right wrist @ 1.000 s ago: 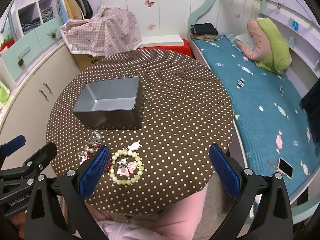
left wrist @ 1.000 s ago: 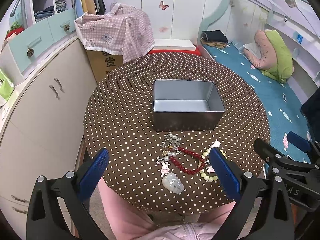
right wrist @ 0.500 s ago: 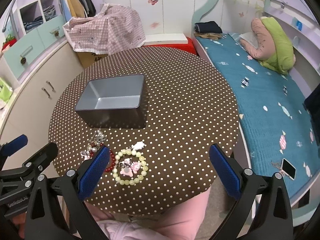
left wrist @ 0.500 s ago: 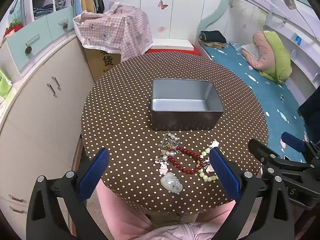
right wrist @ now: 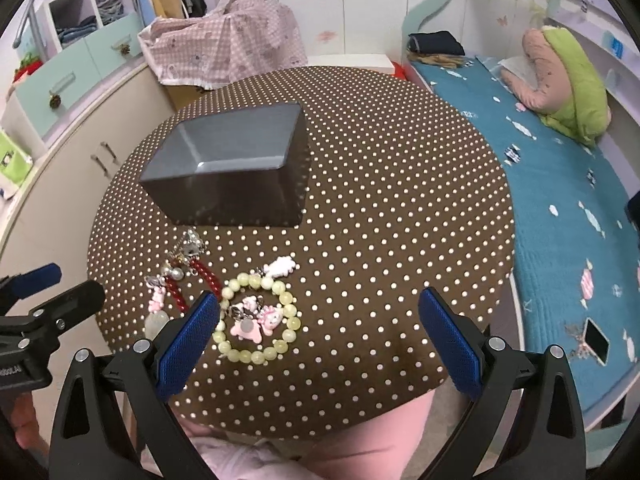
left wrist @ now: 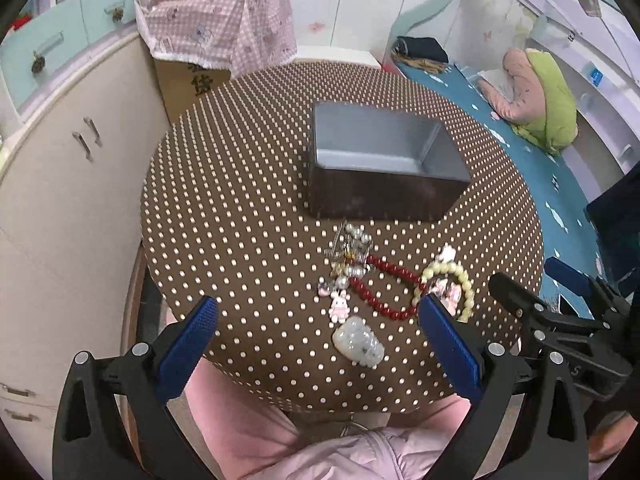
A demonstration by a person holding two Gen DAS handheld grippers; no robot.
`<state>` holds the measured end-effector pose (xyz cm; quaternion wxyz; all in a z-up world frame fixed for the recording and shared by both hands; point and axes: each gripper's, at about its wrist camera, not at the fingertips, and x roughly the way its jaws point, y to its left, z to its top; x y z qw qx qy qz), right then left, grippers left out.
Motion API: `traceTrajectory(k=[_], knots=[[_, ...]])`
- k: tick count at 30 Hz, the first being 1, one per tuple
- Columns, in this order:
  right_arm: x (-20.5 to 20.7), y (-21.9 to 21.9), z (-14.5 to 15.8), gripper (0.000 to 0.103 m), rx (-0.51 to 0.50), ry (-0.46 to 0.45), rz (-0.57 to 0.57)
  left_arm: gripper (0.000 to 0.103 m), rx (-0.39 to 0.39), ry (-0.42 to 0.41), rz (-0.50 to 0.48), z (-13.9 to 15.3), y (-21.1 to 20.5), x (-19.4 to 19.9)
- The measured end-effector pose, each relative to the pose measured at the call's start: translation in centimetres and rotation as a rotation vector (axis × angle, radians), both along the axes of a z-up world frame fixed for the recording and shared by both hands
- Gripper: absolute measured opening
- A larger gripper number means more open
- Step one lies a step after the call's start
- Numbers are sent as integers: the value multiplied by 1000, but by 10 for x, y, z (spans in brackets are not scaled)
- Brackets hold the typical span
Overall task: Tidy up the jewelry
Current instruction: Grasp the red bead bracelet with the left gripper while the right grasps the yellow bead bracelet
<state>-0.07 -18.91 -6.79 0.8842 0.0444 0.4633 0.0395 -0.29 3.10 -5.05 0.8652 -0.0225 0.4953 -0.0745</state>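
Observation:
A grey metal tin [left wrist: 384, 168] stands open and empty on the round brown polka-dot table [left wrist: 240, 200]; it also shows in the right wrist view [right wrist: 228, 176]. In front of it lie a pearl and silver piece [left wrist: 350, 250], a red bead bracelet [left wrist: 380, 288], a pale green bead bracelet with pink charms [right wrist: 256, 320], a pink bunny charm [left wrist: 339, 307] and a white jade pendant [left wrist: 359, 342]. My left gripper [left wrist: 316, 336] is open and empty above the table's near edge. My right gripper [right wrist: 318, 332] is open and empty, its left finger beside the green bracelet.
Cream cupboards [left wrist: 60, 200] stand to the left. A cardboard box under a pink checked cloth [left wrist: 216, 36] sits behind the table. A bed with a blue cover [right wrist: 560, 184] runs along the right. The person's pink-clad lap [left wrist: 320, 452] is at the table's near edge.
Both grippers have moved slightly forward and lower towards the jewelry, so the table looks larger. The jewelry and tin have not moved. Both stay open.

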Motion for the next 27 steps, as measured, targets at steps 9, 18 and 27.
traceTrajectory(k=[9,18,27], knots=[[-1,0,-22,97,-30,7,16,95,-2,54,-32,-27,1,3],[8,-2,-34,96,-67,10,52,92,6,81,-53,-39,-3,14],[27,-2,-46,65,-16,49,85,87,29,85,-86,-42,-17,33]])
